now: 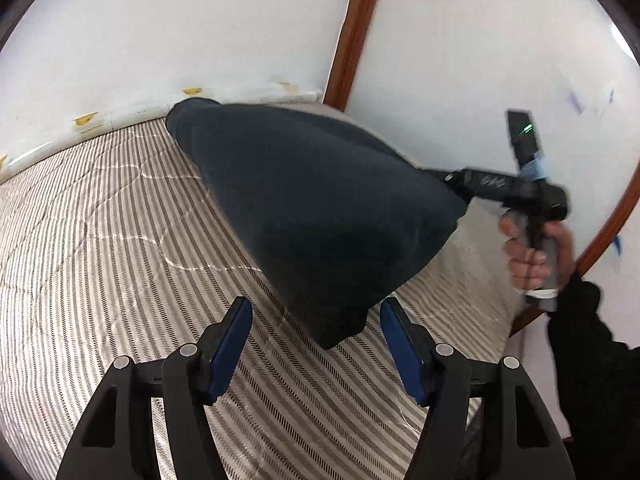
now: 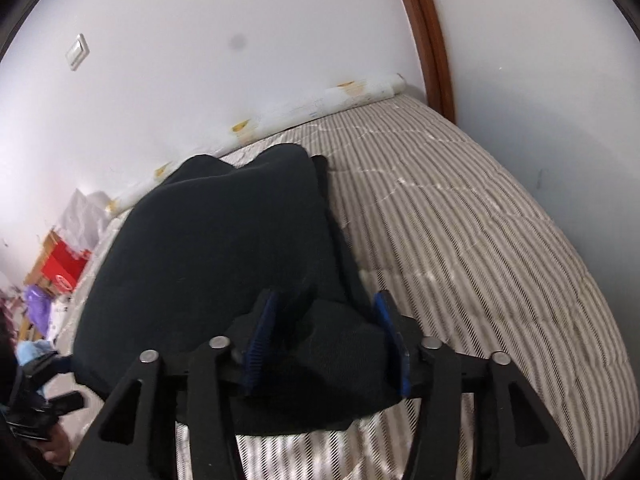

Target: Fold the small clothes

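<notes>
A dark navy garment (image 1: 320, 208) hangs in the air above the striped mattress (image 1: 100, 240). In the left wrist view my right gripper (image 1: 452, 180) holds one of its corners at the right, jaws not clearly seen. My left gripper (image 1: 316, 340) is open, its blue pads (image 1: 230, 344) on either side of the garment's lowest corner without touching it. In the right wrist view the garment (image 2: 208, 248) fills the middle, and cloth lies between the spread blue pads (image 2: 260, 340) of my right gripper (image 2: 324, 340).
The mattress (image 2: 480, 240) meets white walls (image 1: 160, 40) with a wooden frame (image 1: 352, 32) in the corner. A rolled white sheet (image 2: 328, 100) lies along the far edge. A red box (image 2: 64, 268) and clutter stand off the bed at left.
</notes>
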A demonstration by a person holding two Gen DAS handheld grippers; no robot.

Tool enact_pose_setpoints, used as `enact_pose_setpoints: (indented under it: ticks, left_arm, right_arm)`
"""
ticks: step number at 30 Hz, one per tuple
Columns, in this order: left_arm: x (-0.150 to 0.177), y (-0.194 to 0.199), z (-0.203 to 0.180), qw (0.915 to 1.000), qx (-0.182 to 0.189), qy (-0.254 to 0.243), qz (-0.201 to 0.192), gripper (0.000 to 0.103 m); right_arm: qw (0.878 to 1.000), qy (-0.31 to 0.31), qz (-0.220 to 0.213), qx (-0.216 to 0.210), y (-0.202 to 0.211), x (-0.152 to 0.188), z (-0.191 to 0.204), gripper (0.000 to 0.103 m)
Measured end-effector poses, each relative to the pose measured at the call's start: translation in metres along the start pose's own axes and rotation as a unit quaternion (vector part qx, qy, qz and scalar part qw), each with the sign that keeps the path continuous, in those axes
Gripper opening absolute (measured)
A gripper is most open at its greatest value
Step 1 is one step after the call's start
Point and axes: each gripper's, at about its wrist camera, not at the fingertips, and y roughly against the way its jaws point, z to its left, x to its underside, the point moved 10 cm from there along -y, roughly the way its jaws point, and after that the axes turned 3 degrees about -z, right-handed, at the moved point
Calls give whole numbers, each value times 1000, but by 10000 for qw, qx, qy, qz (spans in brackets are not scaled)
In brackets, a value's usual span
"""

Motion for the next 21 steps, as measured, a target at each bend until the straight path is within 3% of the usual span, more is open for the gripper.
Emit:
enact_pose_setpoints:
  ticks: [4, 5, 7, 9, 11, 13, 15, 18, 21]
  left_arm:
    - [-7, -21, -1, 9999, -115, 36, 70, 62]
    - [-9, -24, 1, 9999, -154, 50, 45, 57]
    - [-12, -25, 5, 9996, -256, 83, 0, 38]
    - [-18, -23, 11, 9995, -151, 220, -156, 27]
    - [-20, -17, 16, 9994, -150, 209, -247, 23]
    - [-23, -11, 28, 9982, -418, 141, -398, 20]
    - [-25, -1, 48, 9964, -609, 279, -521, 18]
    - [-28, 14, 87, 9924, -657, 776, -698, 17]
    - [-25, 36, 120, 9878, -869, 939, -893, 16]
  right_arm:
    - [9996, 197, 46, 196, -3, 4, 5, 59]
    - [9996, 178, 50, 233, -5, 5, 5, 60]
    - [9996, 36, 88, 252, -10, 6, 3, 62]
    - [9995, -134, 203, 225, -18, 9, 3, 62]
    - [9993, -206, 264, 174, -23, 9, 9, 54]
    - [9994, -182, 284, 24, -27, 8, 22, 33]
    - [9995, 22, 298, -91, -30, 9, 44, 24]
    - [9991, 205, 323, -179, -39, 12, 76, 22]
    - [9979, 330, 391, -399, -53, 16, 119, 21]
